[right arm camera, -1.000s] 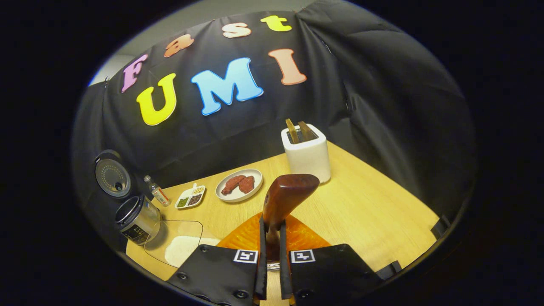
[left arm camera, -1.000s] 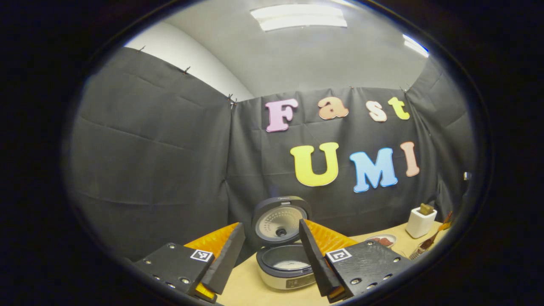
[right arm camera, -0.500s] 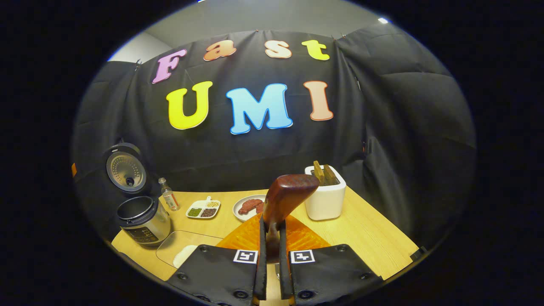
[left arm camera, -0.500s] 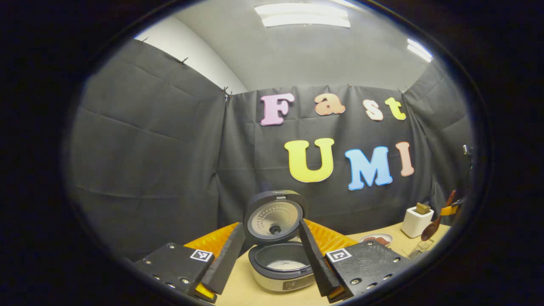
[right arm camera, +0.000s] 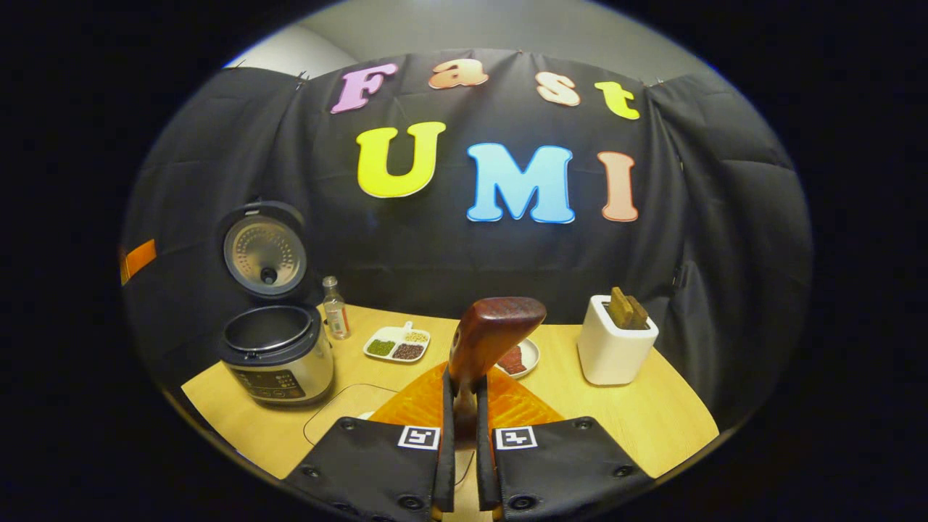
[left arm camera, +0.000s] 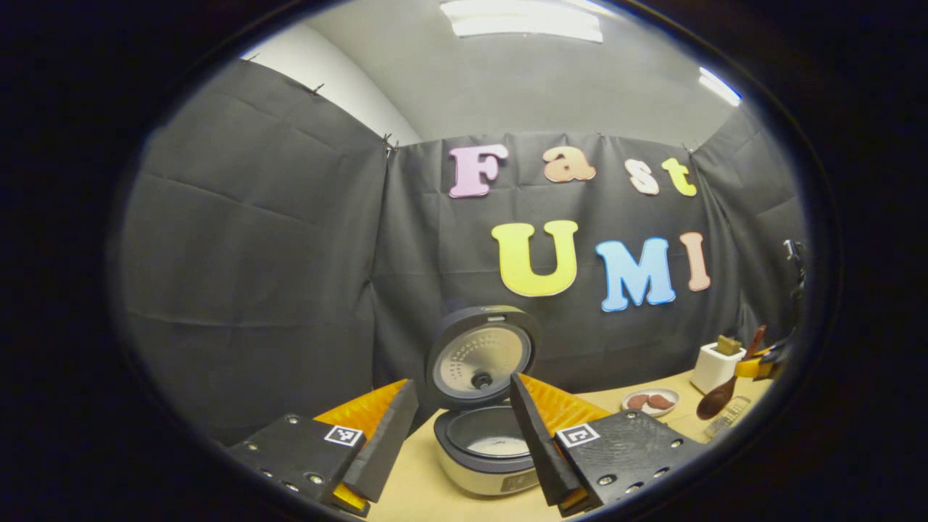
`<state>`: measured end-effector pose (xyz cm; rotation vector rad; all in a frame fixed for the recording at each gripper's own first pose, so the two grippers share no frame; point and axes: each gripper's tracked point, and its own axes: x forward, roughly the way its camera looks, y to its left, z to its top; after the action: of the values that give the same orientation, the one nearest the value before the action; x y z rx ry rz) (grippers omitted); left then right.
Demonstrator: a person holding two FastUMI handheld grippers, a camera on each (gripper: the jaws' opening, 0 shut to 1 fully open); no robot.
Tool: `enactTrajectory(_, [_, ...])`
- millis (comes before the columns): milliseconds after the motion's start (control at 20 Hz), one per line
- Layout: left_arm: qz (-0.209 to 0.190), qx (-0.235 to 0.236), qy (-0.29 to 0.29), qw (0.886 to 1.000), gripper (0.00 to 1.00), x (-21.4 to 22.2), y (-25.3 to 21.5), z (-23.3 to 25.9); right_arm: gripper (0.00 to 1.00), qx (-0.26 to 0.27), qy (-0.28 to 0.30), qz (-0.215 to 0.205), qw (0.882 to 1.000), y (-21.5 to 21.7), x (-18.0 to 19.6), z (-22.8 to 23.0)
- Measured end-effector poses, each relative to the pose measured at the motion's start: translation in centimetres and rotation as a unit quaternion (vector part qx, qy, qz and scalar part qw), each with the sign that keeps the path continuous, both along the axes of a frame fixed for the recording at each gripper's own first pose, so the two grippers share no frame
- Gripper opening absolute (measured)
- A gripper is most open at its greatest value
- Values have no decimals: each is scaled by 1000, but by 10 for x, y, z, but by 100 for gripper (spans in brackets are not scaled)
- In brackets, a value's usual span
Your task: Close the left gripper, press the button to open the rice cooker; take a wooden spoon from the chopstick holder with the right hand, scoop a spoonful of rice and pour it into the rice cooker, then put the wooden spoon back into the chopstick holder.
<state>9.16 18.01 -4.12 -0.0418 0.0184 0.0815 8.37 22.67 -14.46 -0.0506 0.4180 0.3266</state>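
Left gripper view: the left gripper [left arm camera: 464,424] has its jaws apart and holds nothing. Between the fingers, at 6 o'clock, stands the cooker [left arm camera: 487,458] on the table [left arm camera: 413,493], its lid [left arm camera: 481,355] swung up and back, the pot mouth facing up with a pale patch inside. At 4 o'clock, well apart from the cooker, the spoon [left arm camera: 725,384] hangs in the air, long axis tilted, bowl low and toward 7 o'clock, handle up toward 1 o'clock. Just behind it stands the holder [left arm camera: 714,366]; a plate [left arm camera: 650,401] lies between holder and cooker.

Right gripper view: the right gripper [right arm camera: 464,435] has its jaws clamped on the spoon [right arm camera: 489,337], whose end rises toward 12 o'clock and tips slightly right. The cooker [right arm camera: 275,351] sits at 9 o'clock near the table's [right arm camera: 652,420] left edge, lid [right arm camera: 264,250] upright. A bottle [right arm camera: 335,308] and a tray [right arm camera: 396,344] lie right of it. The holder [right arm camera: 615,344] stands at 3 o'clock. Bare table lies between holder and the right edge.
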Motion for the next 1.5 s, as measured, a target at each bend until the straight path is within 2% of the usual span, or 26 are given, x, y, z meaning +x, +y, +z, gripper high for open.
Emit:
enactTrajectory(250, [-3, -3, 12, 1000, 81, 6, 11, -17, 14, -56, 17, 31, 998, 27, -9, -39])
enactTrajectory(300, [-3, -3, 15, 1000, 77, 8, 13, -21, 14, -69, 19, 35, 997, 29, -10, -48])
enactTrajectory(350, [-2, -4, 17, 1000, 81, 9, 16, -22, 14, -82, 22, 37, 996, 30, -10, -54])
enactTrajectory(400, [-2, -4, 19, 1000, 77, 10, 19, -24, 14, -94, 25, 39, 994, 31, -11, -62])
enactTrajectory(450, [-1, -5, 22, 1000, 81, 11, 20, -27, 14, -105, 27, 42, 993, 32, -11, -66])
enactTrajectory(650, [1, -5, 26, 1000, 77, 11, 24, -30, 14, -151, 31, 55, 986, 33, -14, -89])
enactTrajectory(700, [1, -4, 26, 1000, 81, 11, 24, -31, 14, -155, 29, 60, 986, 35, -16, -91])
enactTrajectory(800, [1, -4, 27, 1000, 81, 11, 24, -30, 14, -157, 29, 68, 985, 41, -18, -95])
enactTrajectory(900, [0, -4, 27, 1000, 77, 11, 21, -29, 14, -145, 41, 75, 986, 50, -24, -100])
enactTrajectory(1050, [-1, -4, 25, 1000, 77, 9, 18, -27, 14, -113, 65, 80, 988, 60, -34, -106])
enactTrajectory(1100, [-1, -4, 25, 1000, 81, 8, 18, -26, 14, -97, 75, 79, 989, 62, -37, -106])
enactTrajectory(1350, [1, -2, 24, 1000, 81, 4, 17, -22, 14, 12, 136, 48, 989, 66, -43, -106])
enactTrajectory(1400, [1, -2, 24, 1000, 77, 3, 17, -22, 14, 38, 151, 37, 987, 63, -42, -105])
enactTrajectory(1500, [2, -1, 23, 1000, 81, 1, 17, -19, 14, 103, 184, 12, 977, 61, -40, -106])
